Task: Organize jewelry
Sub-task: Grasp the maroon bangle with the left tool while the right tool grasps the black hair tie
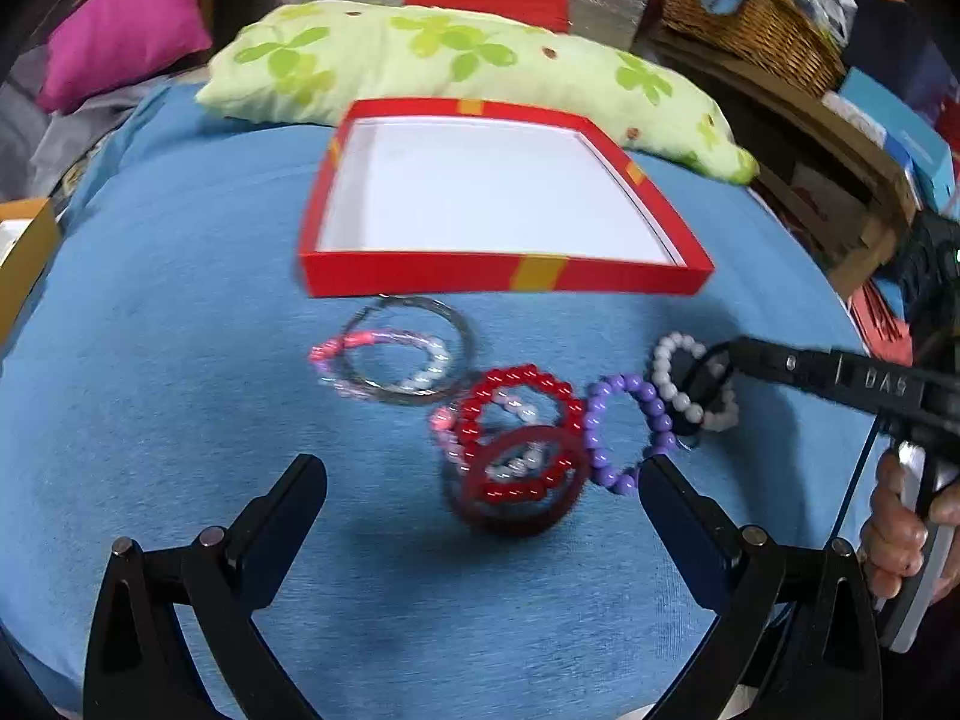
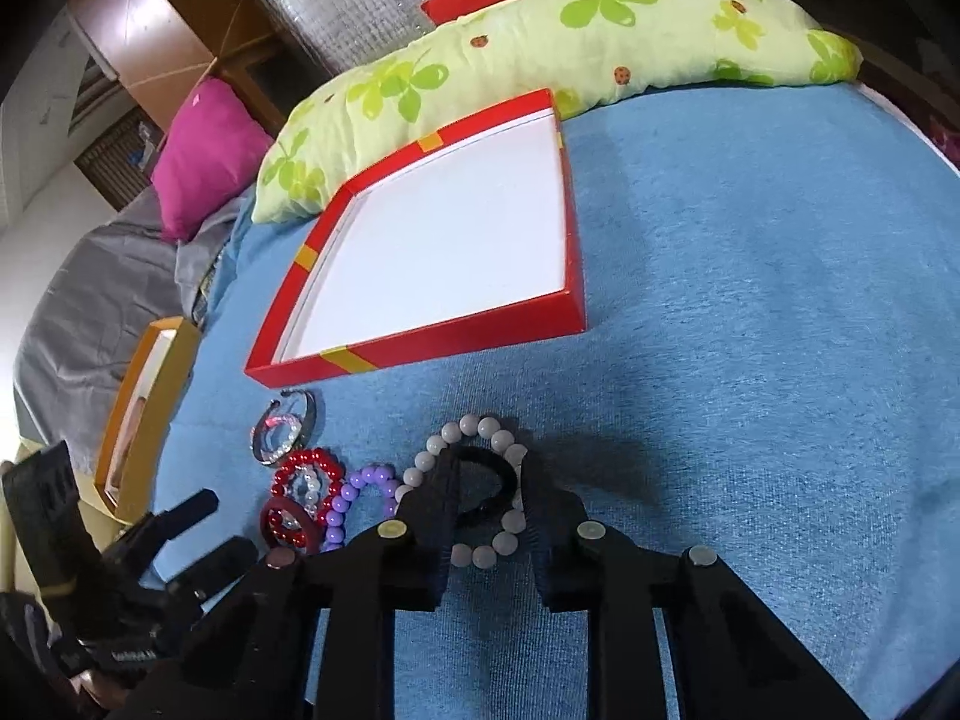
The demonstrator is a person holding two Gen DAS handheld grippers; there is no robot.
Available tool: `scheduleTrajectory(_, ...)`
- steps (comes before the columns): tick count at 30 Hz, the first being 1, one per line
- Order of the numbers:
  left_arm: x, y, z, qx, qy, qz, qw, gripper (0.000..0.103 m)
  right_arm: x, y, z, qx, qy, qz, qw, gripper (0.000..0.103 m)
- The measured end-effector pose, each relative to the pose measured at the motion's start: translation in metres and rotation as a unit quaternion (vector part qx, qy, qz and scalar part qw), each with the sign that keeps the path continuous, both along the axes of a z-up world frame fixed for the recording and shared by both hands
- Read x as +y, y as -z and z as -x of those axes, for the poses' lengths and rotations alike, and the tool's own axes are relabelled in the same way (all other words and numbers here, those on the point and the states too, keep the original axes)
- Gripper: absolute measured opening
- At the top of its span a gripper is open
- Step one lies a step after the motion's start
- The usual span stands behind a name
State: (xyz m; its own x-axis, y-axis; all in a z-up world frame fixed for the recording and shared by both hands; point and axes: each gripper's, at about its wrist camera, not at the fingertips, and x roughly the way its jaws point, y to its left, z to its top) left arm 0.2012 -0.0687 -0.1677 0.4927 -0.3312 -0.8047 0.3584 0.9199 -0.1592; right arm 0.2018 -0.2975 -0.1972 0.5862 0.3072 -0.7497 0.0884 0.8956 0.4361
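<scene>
A heap of bracelets lies on the blue cloth (image 1: 180,360) in front of the open red box (image 1: 420,276) with its white bottom. My left gripper (image 1: 480,468) is open and hovers with its fingers on either side of a dark red bangle (image 1: 516,522) and a red bead bracelet (image 1: 528,375). A purple bead bracelet (image 1: 600,414) touches its right finger. My right gripper (image 2: 489,462) has narrow jaws, and a black ring (image 2: 507,474) fills the gap inside the white bead bracelet (image 2: 468,423). A silver bangle (image 1: 462,336) and a pink-clear bracelet (image 1: 372,339) lie nearer the box.
A green-flowered pillow (image 1: 450,54) lies behind the box and a magenta pillow (image 1: 120,30) at the far left. An orange box (image 2: 150,396) sits at the cloth's left edge, a wicker basket (image 1: 750,18) at the back right. A person's hand (image 1: 900,528) holds the right gripper.
</scene>
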Motion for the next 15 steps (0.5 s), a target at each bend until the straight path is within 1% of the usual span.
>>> scheduleTrajectory(3,-0.01,0.01,-0.003,0.012,0.011,-0.012,0.9998,0.103,-0.009,0.0,0.002,-0.001,0.008,-0.02,1.0,0.023)
scheduleTrajectory(5,-0.013,0.013,-0.001,0.019,0.013,-0.012,0.9997,0.103,-0.015,0.0,0.003,-0.001,0.014,-0.037,0.999,0.023)
scheduleTrajectory(6,-0.013,0.015,-0.002,0.024,0.013,-0.011,0.9996,0.097,-0.018,0.0,0.004,-0.002,0.017,-0.044,0.999,0.023)
scheduleTrajectory(7,-0.013,0.016,-0.002,0.028,0.014,-0.01,0.9995,0.086,-0.02,0.0,0.004,-0.002,0.019,-0.05,0.999,0.023)
scheduleTrajectory(9,-0.011,0.017,-0.001,0.027,0.012,-0.012,0.9995,0.079,-0.021,-0.001,0.005,-0.002,0.021,-0.055,0.998,0.023)
scheduleTrajectory(10,-0.01,0.016,0.0,0.025,0.014,-0.011,0.9995,0.073,-0.021,-0.001,0.004,0.001,0.021,-0.058,0.998,0.023)
scheduleTrajectory(11,-0.009,0.016,0.001,0.024,0.016,-0.008,0.9995,0.069,-0.021,-0.001,0.004,0.004,0.022,-0.062,0.998,0.024)
scheduleTrajectory(12,-0.009,0.015,0.002,0.025,0.018,-0.005,0.9995,0.062,-0.021,-0.001,0.004,0.006,0.022,-0.066,0.998,0.027)
scheduleTrajectory(13,-0.008,0.015,0.003,0.025,0.019,-0.003,0.9995,0.056,-0.021,-0.001,0.003,0.009,0.024,-0.068,0.997,0.04)
scheduleTrajectory(14,-0.008,0.015,0.004,0.024,0.022,-0.002,0.9995,0.053,-0.021,-0.001,0.003,0.01,0.028,-0.067,0.997,0.065)
scheduleTrajectory(15,-0.007,0.014,0.005,0.023,0.024,-0.002,0.9994,0.048,-0.021,-0.002,0.003,0.009,0.036,-0.065,0.997,0.074)
